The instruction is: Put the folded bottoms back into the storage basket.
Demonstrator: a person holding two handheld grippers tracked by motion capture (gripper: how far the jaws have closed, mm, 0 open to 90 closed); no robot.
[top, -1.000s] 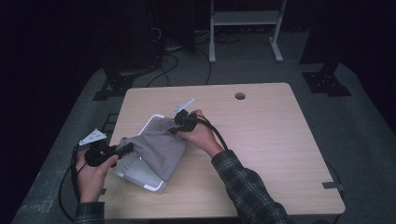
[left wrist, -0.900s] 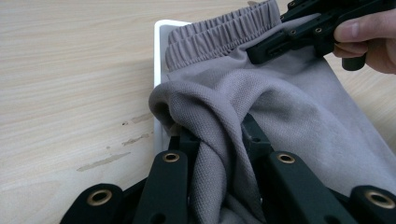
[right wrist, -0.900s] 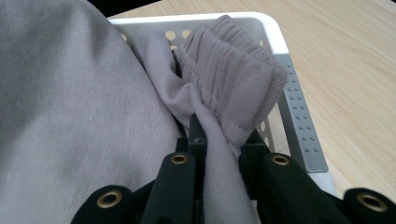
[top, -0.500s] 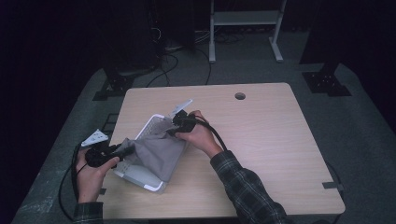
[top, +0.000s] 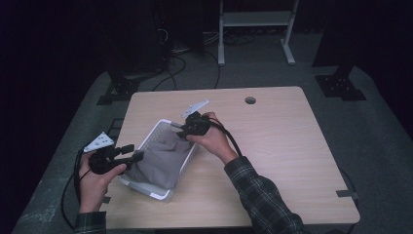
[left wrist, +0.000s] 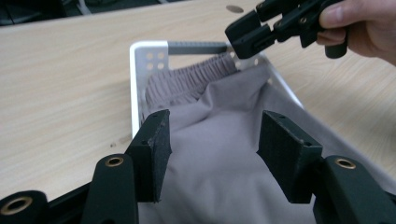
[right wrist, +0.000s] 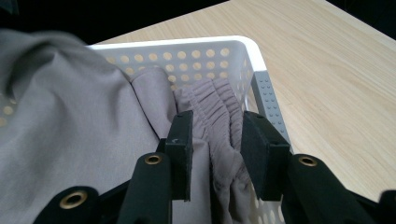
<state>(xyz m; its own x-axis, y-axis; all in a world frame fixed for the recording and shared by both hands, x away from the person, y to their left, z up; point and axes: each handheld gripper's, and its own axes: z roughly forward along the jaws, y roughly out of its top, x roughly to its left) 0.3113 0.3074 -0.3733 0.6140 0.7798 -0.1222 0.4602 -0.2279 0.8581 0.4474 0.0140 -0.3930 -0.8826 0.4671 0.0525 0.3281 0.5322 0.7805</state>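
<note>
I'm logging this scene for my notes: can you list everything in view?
basket: one, white, perforated, on the table's near left part.
garment: one, grey, elastic waistband, lying in the basket.
table: one, light wood, hole near the far edge.
frame: one, white, on the floor behind.
left gripper: black, jaws apart over the garment, just been opening.
right gripper: black, at the basket's far end, jaws either side of the waistband, just been opening.

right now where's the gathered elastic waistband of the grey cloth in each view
High view: gathered elastic waistband of the grey cloth, at the far end of the white perforated plastic basket, left of centre.
Left gripper view: top centre, under the far basket rim.
Right gripper view: centre, running down between the two black pads.
Shared landmark: the basket's grey handle strip.
</note>
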